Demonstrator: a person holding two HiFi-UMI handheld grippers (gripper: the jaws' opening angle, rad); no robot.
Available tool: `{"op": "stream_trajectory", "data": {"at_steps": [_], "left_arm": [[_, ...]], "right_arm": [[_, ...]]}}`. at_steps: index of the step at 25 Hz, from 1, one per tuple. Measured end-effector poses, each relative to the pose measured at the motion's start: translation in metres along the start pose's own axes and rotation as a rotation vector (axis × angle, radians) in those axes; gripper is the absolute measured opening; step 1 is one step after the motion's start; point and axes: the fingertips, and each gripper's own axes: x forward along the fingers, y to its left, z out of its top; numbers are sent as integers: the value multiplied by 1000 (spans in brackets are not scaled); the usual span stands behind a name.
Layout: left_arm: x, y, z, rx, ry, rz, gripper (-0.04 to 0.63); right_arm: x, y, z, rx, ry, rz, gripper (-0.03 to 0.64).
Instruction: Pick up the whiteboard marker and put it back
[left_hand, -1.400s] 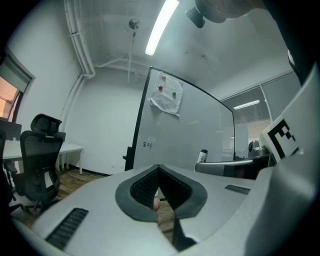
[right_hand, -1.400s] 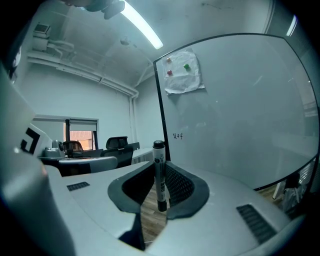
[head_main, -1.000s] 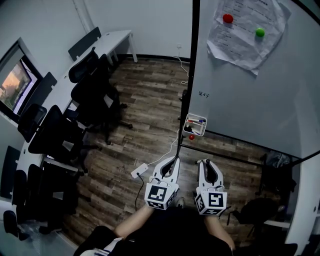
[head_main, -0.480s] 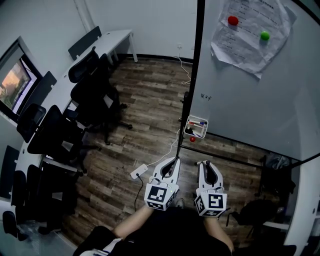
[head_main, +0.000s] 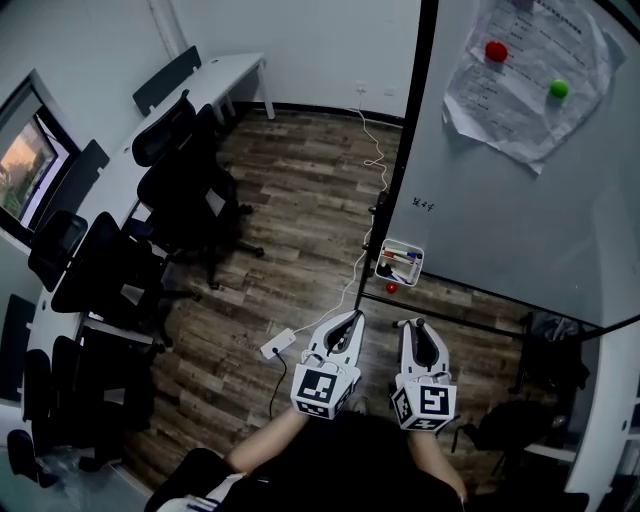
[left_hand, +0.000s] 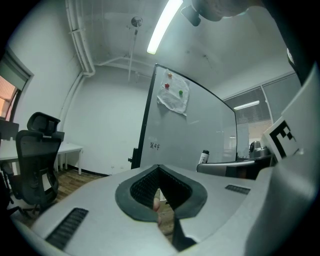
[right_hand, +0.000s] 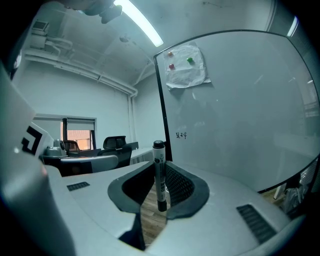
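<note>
Holding stage: right gripper (right_hand: 160, 165) fingers clamped on the marker (right_hand: 159, 150), upright. Left gripper (left_hand: 159, 167) fingers together, empty. Pickup looks done; left to do: reach the tray (head_main: 380, 266) at 12 o'clock on the whiteboard (head_main: 500, 220) and drop it in.

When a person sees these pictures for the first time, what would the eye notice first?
The large white whiteboard at the right draws the eye first, with a crumpled paper sheet pinned near its top by a round red magnet and a round green magnet. Next comes the right gripper, shut on a black-capped whiteboard marker upright between its jaws.
</note>
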Motion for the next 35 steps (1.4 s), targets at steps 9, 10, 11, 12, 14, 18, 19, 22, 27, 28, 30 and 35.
{"op": "stream_trajectory", "data": {"at_steps": [9,10,11,12,14,18,19,22,27,28,30,35], "left_arm": [[24,32,5,1,16,-71,8],[26,36,5,4,17,-78,8],[27,40,5,8,17,-86,8],[28,44,5,13,16,-94,8],[29,50,6,22,19,-117,8],[31,57,9,43,31,-166,8],[33,60,7,43,38,-171,8],[34,60,2,8,52,-184,8],[43,58,2,1,49,-201,8],[46,58,1,3,50,-197,8],[52,61,1,-5,48,-180,8],[66,62,-1,-34,48,-168,8]], "right_arm": [[41,8,5,3,5,-60,77],[45,9,5,4,5,-69,77],[48,10,6,6,4,-78,77],[51,12,6,7,4,-87,77],[55,14,6,8,1,-109,77],[61,18,5,9,-3,-153,77],[63,19,4,11,-1,-160,77],[62,19,3,8,9,-177,77],[65,9,6,3,7,-199,77],[66,6,6,0,8,-197,77],[70,2,4,-4,16,-189,77],[81,-11,0,-2,35,-174,77]]}}
